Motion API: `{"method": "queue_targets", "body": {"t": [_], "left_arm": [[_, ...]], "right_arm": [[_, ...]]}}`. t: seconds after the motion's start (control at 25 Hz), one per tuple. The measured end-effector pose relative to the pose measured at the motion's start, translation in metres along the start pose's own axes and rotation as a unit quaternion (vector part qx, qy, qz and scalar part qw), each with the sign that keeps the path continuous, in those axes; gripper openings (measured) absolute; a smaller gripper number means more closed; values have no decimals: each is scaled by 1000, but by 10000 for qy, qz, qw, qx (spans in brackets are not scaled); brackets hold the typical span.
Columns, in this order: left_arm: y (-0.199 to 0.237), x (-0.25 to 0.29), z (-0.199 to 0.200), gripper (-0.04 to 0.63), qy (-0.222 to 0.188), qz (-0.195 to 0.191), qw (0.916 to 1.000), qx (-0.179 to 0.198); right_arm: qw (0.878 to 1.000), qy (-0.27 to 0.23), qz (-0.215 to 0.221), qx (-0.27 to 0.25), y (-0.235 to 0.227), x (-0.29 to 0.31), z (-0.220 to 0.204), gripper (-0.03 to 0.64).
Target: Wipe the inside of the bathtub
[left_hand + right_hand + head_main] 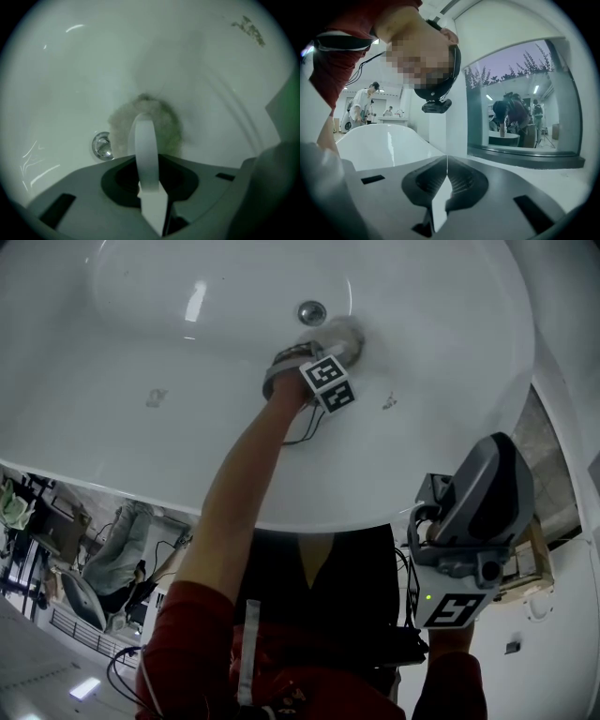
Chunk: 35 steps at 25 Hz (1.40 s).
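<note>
2 grippers | L gripper [144, 121] pinching cloth [169, 127] on bathtub [141, 343], beside drain [101, 144] | R gripper [446, 164] jaws together (empty)

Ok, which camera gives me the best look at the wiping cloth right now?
The left gripper view: the cloth sits at its centre, clamped by the left gripper and pressed on the tub beside the drain. The head view shows only a blurred edge past that gripper. The right gripper view misses it.
</note>
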<state>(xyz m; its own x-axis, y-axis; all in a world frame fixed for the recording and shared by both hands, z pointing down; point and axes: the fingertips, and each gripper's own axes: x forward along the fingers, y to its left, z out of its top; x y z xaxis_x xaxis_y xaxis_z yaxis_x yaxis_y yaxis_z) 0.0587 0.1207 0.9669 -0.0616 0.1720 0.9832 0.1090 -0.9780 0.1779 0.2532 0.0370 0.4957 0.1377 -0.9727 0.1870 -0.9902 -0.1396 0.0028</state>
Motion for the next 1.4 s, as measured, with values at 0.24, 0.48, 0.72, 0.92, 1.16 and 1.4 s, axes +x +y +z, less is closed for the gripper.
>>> {"method": "queue_targets", "body": {"t": [0.24,0.48,0.72,0.92,1.16,1.4], "left_arm": [[-2,-33,-1,92,-79,115,9999,-8],[-18,-78,-3,92,-504,51,9987,38],[-44,-187,-9,92,-1125,5,9937,5],[-75,-275,-18,92,-1512,-109,9872,488],[-142,-329,-34,92,-1358,-553,9792,1403],[-170,-317,-53,92,-889,-781,9777,1736]], "right_arm": [[9999,-105,-20,-126,0,-20,28,12],[9996,-103,-181,-204,2,-34,46,12],[9981,-279,-336,-432,12,-68,114,12],[9953,-509,-540,-614,21,-89,171,12],[9922,-623,-850,-670,27,-115,221,12],[9906,-677,-982,-667,29,-125,246,12]]}}
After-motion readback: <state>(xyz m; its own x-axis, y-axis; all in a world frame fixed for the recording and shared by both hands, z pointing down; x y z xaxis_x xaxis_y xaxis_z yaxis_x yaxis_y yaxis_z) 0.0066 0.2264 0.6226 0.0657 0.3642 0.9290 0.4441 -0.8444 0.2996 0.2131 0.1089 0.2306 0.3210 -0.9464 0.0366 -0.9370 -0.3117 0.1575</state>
